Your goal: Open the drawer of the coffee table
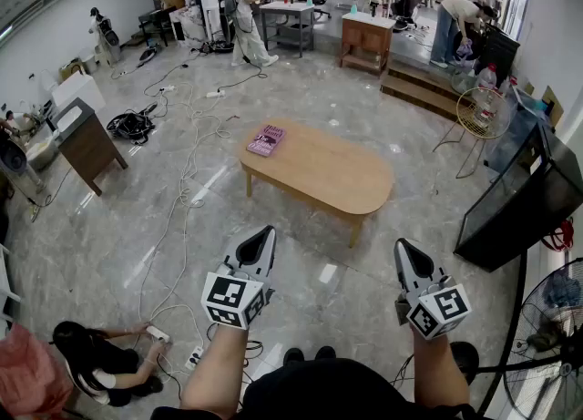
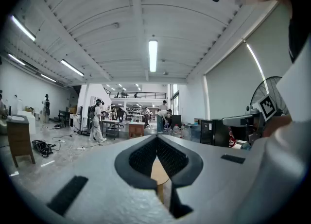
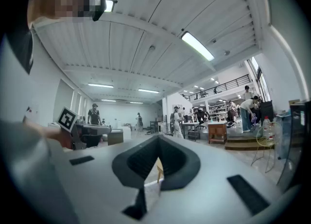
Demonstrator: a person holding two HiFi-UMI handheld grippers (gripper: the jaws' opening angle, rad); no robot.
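Note:
The oval wooden coffee table (image 1: 319, 172) stands on the grey floor in the middle of the head view, with a purple book (image 1: 266, 139) on its far left end. I cannot make out a drawer front from here. My left gripper (image 1: 264, 234) and right gripper (image 1: 404, 247) are held level side by side, short of the table's near edge and touching nothing. Both are shut and empty. In the left gripper view the shut left gripper (image 2: 156, 138) shows a sliver of the table (image 2: 158, 172) below its tips. The right gripper (image 3: 158, 143) looks the same, with a table leg (image 3: 159, 169) visible.
Cables (image 1: 187, 168) trail across the floor left of the table, and a power strip (image 1: 193, 354) lies near a crouching person (image 1: 100, 359). A dark cabinet (image 1: 519, 209) and a fan (image 1: 556, 336) stand at the right. A small brown side table (image 1: 86, 145) stands at the left.

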